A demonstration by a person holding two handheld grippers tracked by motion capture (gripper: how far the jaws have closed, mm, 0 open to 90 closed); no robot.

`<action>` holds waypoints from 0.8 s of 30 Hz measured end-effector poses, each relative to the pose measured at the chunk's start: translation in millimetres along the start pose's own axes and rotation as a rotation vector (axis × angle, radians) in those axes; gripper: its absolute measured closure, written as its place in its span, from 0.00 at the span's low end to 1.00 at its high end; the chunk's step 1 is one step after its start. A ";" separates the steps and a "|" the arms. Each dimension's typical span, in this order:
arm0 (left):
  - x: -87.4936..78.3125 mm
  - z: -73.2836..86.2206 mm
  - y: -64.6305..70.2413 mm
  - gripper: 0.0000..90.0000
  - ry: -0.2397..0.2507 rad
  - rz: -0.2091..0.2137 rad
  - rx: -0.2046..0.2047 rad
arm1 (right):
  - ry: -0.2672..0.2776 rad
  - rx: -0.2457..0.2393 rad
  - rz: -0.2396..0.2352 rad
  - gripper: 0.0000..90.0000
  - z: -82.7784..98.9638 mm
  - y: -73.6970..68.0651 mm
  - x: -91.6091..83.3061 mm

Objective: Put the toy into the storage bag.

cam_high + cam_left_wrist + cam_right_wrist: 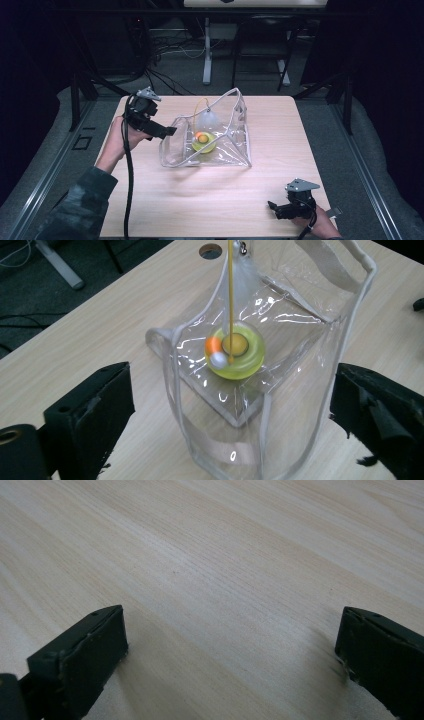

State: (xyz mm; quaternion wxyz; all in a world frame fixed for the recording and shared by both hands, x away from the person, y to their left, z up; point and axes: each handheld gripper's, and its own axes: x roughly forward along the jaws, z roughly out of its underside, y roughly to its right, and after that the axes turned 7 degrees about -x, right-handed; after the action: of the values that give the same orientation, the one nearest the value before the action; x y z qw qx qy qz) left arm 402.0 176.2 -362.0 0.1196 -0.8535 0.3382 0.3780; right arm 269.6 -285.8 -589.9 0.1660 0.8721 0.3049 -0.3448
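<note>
The person's left forearm (82,200), in a dark patterned sleeve, lies nearest the high view's camera, reaching up from the bottom edge. Beneath everything spreads the pale wood tabletop (210,210), largest thing here, with a round cable hole (210,250) at its far edge.

Next in size is the clear plastic bag (210,137), trimmed in white piping, standing near the middle of the tabletop with its mouth turned toward the left claw. Its stiff walls hold it open, which probably is why nothing needs to prop it.

The left claw (167,132) sits at the bag's mouth, jaws spread wide on either side of the opening in the left gripper view, gripping nothing; it looks placed to reach in or take the rim.

The right claw (274,207) rests low over bare wood at the near right corner, jaws apart and empty, seemingly parked out of the way.

Smallest, inside the bag on its floor: a yellow-green ring (235,351) with an orange and white ball (215,351) against it, a thin yellow stick (231,290) rising toward a pale feathery tuft (245,277).
</note>
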 end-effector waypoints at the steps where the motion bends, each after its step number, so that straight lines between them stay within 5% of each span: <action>1: -2.0 3.2 -0.3 0.02 0.001 -0.003 -0.006 | -0.003 -0.002 0.003 0.00 -0.1 0.0 -0.3; 10: -12.7 38.7 -4.1 0.00 -0.011 -0.031 -0.022 | -0.006 -0.004 0.008 0.00 -0.2 0.1 -0.6; 24: -6.7 104.3 -16.5 0.00 -0.060 -0.076 -0.075 | -0.008 -0.006 0.006 0.00 -0.2 0.2 -0.6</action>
State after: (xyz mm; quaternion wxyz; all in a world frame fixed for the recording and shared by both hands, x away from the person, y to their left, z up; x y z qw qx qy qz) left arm 350.9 239.7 -429.4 0.1118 -0.8580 0.2872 0.4110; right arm 269.5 -286.1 -589.4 0.1708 0.8713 0.3024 -0.3468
